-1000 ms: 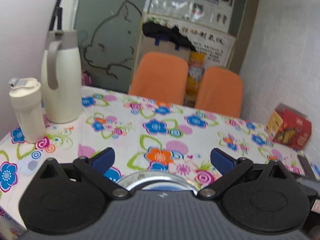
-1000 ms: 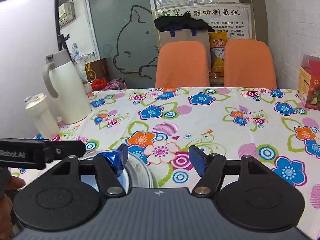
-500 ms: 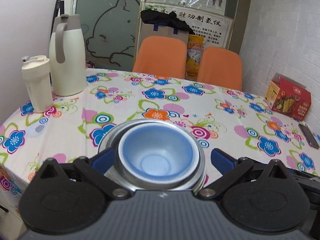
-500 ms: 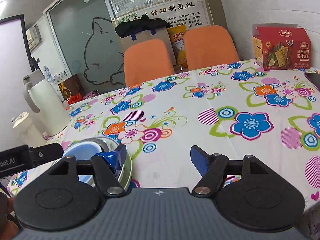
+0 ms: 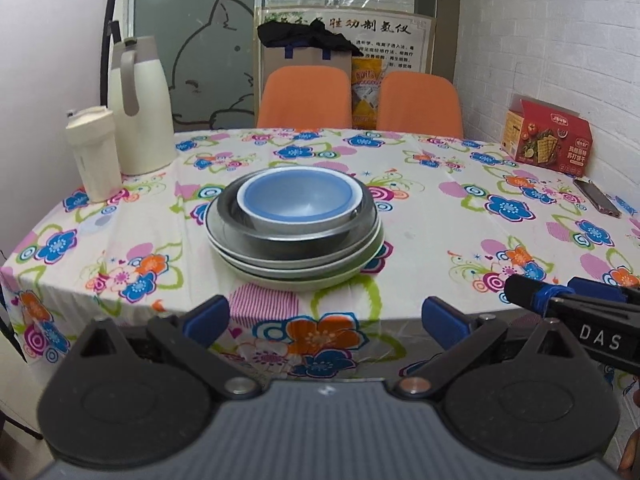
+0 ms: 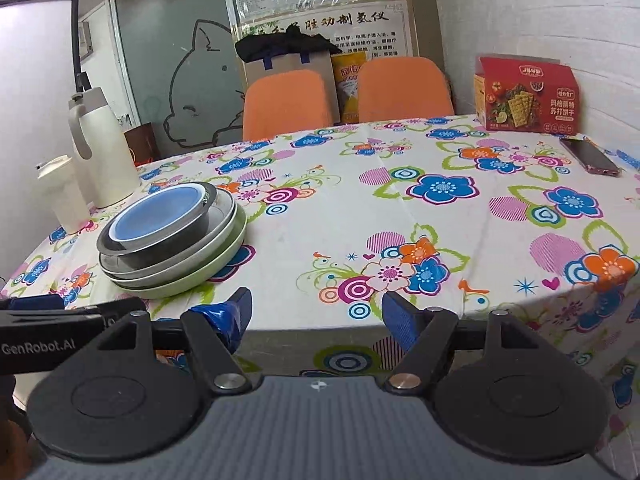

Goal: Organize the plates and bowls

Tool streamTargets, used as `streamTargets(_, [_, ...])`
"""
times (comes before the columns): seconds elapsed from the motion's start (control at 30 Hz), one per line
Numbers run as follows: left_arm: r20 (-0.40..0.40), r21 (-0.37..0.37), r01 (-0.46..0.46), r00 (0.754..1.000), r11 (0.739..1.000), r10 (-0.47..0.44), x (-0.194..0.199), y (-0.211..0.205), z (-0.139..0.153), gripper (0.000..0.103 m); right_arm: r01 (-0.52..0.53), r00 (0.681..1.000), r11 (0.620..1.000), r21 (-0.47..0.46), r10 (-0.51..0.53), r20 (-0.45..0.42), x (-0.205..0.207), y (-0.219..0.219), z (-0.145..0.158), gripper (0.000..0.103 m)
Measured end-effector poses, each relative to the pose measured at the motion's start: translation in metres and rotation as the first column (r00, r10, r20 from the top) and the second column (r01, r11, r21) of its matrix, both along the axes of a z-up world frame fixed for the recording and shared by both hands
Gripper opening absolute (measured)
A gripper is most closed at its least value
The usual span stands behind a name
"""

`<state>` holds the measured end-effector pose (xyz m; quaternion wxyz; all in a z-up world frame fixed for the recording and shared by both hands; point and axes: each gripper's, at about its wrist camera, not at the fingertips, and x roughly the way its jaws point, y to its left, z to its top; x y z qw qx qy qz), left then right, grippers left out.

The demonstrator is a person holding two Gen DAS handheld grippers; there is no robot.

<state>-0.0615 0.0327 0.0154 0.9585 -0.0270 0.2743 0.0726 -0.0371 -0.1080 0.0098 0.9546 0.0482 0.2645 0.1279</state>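
A: Logging the left gripper (image 5: 326, 320): fingers spread wide, carrying nothing, and now sitting back off the near edge of the table (image 5: 420, 216). Half a second ago the stack was filling the gap between its fingers; now the stack is lying well ahead of it.

B: Right gripper (image 6: 316, 320) is reading the same: jaws apart, empty, hanging off the table edge. A second ago its left finger was sitting over a plate rim.

A: So both are backing away. Stack is resting alone on the floral cloth: blue bowl (image 5: 298, 198) nested inside the steel bowl (image 5: 294, 236), that sitting on the plates (image 5: 296, 270), pale green one at the bottom.

B: Confirming from the right wrist: blue bowl (image 6: 158, 216) on top, plates (image 6: 176, 276) beneath. I'm counting two or three plates; the rims are overlapping too closely to be sure.

A: Judging the task as essentially finished, since no loose dish is showing. The thermos (image 5: 138, 108), tumbler (image 5: 94, 154), cracker box (image 5: 548, 140) and phone (image 5: 596, 198) are standing well apart from the stack.
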Motion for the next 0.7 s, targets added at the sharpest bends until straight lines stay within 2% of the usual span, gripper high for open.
streamTargets(0.13, [0.054, 0.033, 0.01, 0.998, 0.999, -0.012, -0.011, -0.006, 0.011, 0.102, 0.003, 1.0, 1.0, -0.011, -0.002, 0.03, -0.007, 0.001, 0.006, 0.058])
streamTargets(0.23, [0.052, 0.035, 0.008, 0.999, 0.999, -0.01, -0.009, -0.006, 0.012, 0.102, -0.002, 1.0, 1.0, -0.012, 0.002, 0.025, -0.004, 0.003, 0.004, 0.059])
streamTargets(0.4, [0.006, 0.02, 0.022, 1.0, 1.0, -0.022, -0.004, -0.006, 0.004, 0.102, 0.0, 1.0, 1.0, -0.012, 0.001, 0.013, -0.004, 0.003, -0.001, 0.059])
streamTargets(0.7, [0.01, 0.015, 0.023, 1.0, 1.0, -0.023, -0.006, -0.008, 0.001, 0.102, 0.003, 1.0, 1.0, -0.001, -0.003, 0.007, -0.007, 0.002, -0.005, 0.059])
